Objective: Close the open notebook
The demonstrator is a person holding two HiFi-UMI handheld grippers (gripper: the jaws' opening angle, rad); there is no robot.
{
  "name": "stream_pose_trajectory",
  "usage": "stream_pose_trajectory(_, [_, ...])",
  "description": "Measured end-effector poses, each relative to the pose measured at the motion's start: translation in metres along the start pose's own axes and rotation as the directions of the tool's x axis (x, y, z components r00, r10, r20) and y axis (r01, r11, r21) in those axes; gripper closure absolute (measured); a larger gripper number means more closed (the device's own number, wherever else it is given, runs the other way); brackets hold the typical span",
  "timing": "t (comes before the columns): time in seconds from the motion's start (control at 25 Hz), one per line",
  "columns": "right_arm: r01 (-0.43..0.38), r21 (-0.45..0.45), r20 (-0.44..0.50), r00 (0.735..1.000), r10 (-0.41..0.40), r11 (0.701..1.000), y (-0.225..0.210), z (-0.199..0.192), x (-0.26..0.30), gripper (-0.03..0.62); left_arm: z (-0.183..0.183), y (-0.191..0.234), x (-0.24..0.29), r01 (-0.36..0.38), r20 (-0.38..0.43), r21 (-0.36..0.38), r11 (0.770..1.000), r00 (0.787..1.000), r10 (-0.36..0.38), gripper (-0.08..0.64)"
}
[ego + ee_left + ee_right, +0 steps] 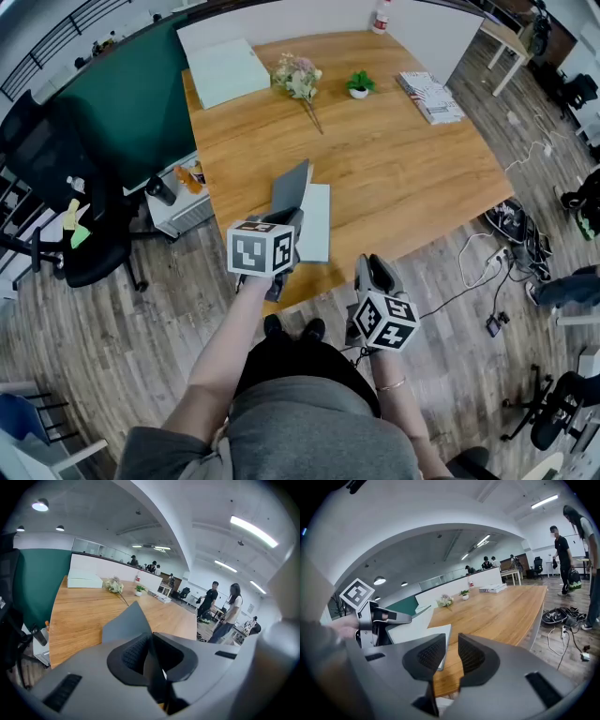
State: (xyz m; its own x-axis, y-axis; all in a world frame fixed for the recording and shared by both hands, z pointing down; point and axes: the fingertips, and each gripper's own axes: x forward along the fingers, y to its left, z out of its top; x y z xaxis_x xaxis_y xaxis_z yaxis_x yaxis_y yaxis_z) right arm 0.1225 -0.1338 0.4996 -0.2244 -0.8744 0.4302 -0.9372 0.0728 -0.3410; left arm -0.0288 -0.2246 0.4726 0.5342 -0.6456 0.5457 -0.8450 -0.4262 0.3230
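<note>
Closing step was in hand: the left gripper (pixel 287 223) was clenched on the raised grey cover (pixel 292 186) of the white-paged open notebook (pixel 316 223) at the near edge of the brown wooden table (pixel 412 178), the right gripper (pixel 374 266) hung released and empty, and the next move, by my judgement, called for swinging that cover over onto the page.

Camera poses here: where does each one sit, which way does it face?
Head view: on the person's head, steeply down at the table and open notebook; forearms, left gripper, right gripper show.
Left gripper view: on that gripper, along jaws clamped on the notebook's raised cover, across the table.
Right gripper view: on that gripper, jaws apart, empty, facing notebook and left gripper.
Shared: notebook in all.
</note>
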Motion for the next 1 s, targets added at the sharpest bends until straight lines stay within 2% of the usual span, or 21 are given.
stream_pose_trajectory(0.2, [0.021,0.010,-0.001,1.000,-0.021,1.000,-0.009,-0.003,-0.005,0.505,-0.010,-0.011,0.018,0.008,-0.041,0.013,1.000,0.999,-0.007,0.511])
stream_pose_trajectory(0.6, [0.047,0.027,-0.005,0.999,-0.047,0.999,-0.019,-0.008,-0.014,0.506,-0.031,-0.027,0.046,-0.018,-0.093,0.108,0.994,0.995,0.028,0.511])
stream_pose_trajectory(1.0, [0.082,0.044,-0.011,0.997,-0.081,0.996,-0.035,-0.010,-0.019,0.509,-0.055,-0.031,0.069,-0.021,-0.170,0.138,0.990,0.984,0.045,0.508])
